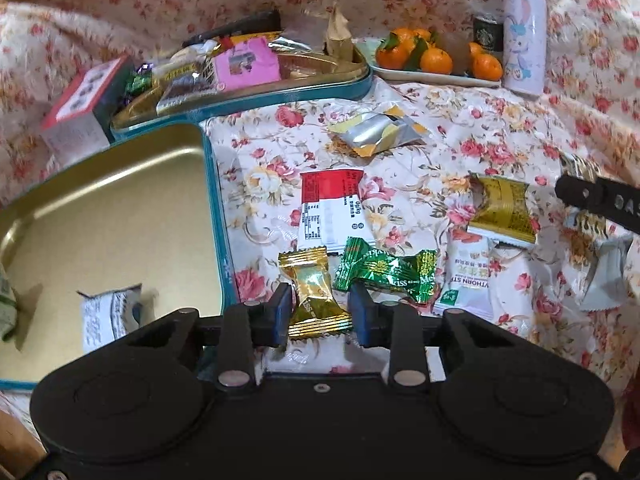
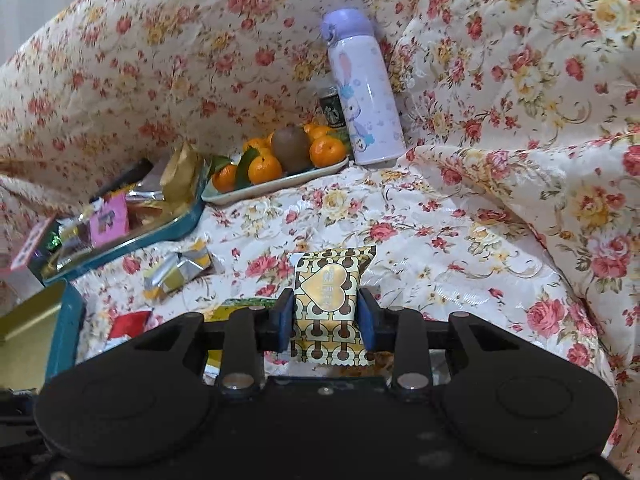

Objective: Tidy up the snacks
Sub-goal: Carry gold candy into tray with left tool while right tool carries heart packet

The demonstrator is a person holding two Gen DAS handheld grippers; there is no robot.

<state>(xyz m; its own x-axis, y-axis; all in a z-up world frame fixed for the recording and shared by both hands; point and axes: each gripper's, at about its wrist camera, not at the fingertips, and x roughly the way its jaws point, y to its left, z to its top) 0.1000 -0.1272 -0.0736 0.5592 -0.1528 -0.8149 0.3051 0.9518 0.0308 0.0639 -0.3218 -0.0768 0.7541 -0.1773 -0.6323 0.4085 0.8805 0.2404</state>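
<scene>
My left gripper [image 1: 319, 312] stands around a gold-wrapped candy [image 1: 316, 304] lying on the flowered cloth, pads on both sides of it. A green candy [image 1: 384, 270], a red-and-white packet [image 1: 332, 208], a white hawthorn packet [image 1: 466, 280], a gold packet [image 1: 502, 210] and a silver-yellow packet [image 1: 376, 132] lie beyond. The empty gold tin tray [image 1: 100, 216] is at the left with a white packet [image 1: 108, 314] in it. My right gripper [image 2: 326, 316] is shut on a gold-and-brown heart packet [image 2: 326, 300], held above the cloth; it also shows in the left wrist view [image 1: 592, 196].
A teal tin [image 1: 280, 84] full of snacks stands at the back, with a small box [image 1: 80, 104] left of it. A plate of tangerines [image 1: 436, 58], a dark can [image 1: 488, 32] and a lilac bottle [image 1: 524, 28] stand at the back right. Bunched cloth rises at the right.
</scene>
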